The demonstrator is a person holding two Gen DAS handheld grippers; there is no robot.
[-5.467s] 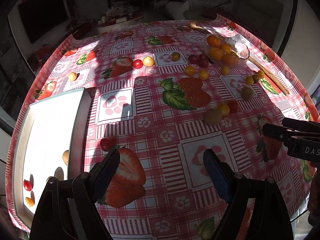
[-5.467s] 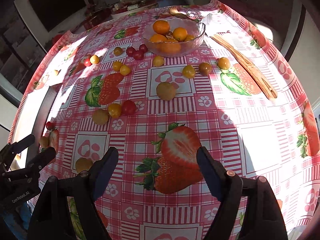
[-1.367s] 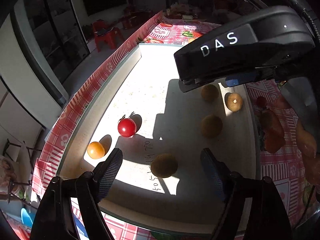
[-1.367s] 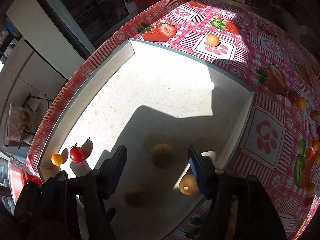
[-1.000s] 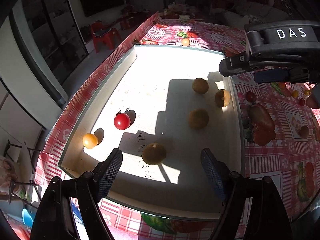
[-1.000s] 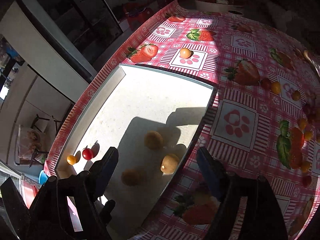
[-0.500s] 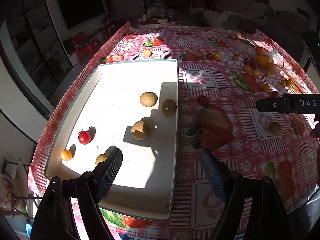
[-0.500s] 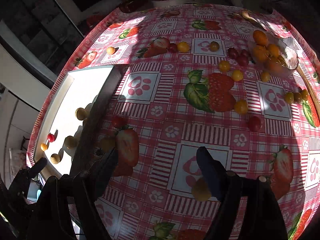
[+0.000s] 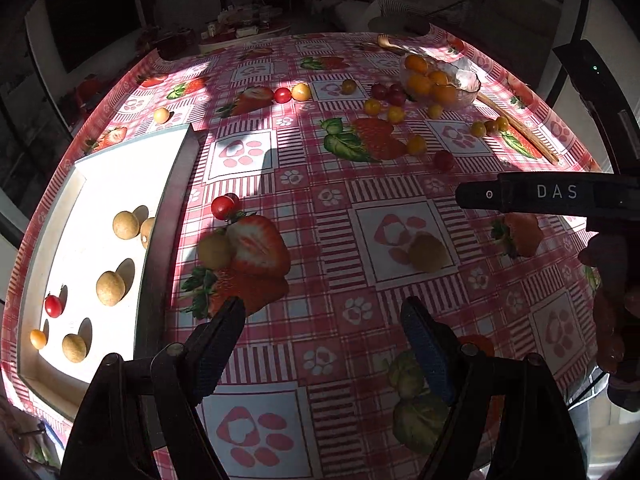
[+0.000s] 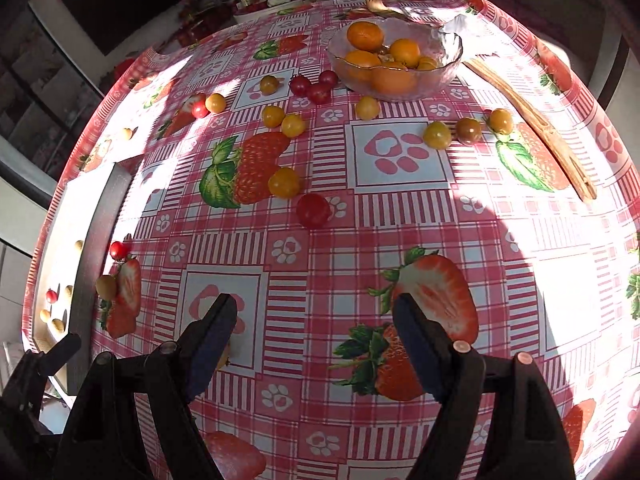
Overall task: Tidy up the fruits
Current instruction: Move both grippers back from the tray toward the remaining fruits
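Observation:
A white tray (image 9: 120,168) at the table's left holds several tan longans (image 9: 110,288), a red cherry tomato (image 9: 53,306) and a yellow one (image 9: 38,339). Loose longans lie on the cloth, one by the tray (image 9: 214,249) and one mid-table (image 9: 427,252). Red and yellow cherry tomatoes (image 10: 313,211) are scattered toward a glass bowl of oranges (image 10: 394,62). My left gripper (image 9: 322,344) is open and empty over the cloth. My right gripper (image 10: 314,332) is open and empty; a longan (image 10: 224,354) peeks from behind its left finger.
A wooden utensil (image 10: 536,128) lies at the far right beside the bowl. The right gripper's black body (image 9: 552,196) reaches in from the right in the left wrist view. The strawberry-print tablecloth (image 10: 400,216) drops off at the near edge.
Both grippers have swung from over the tray to the middle of the table. The tray has slid to the left of both views. Both stay open and empty.

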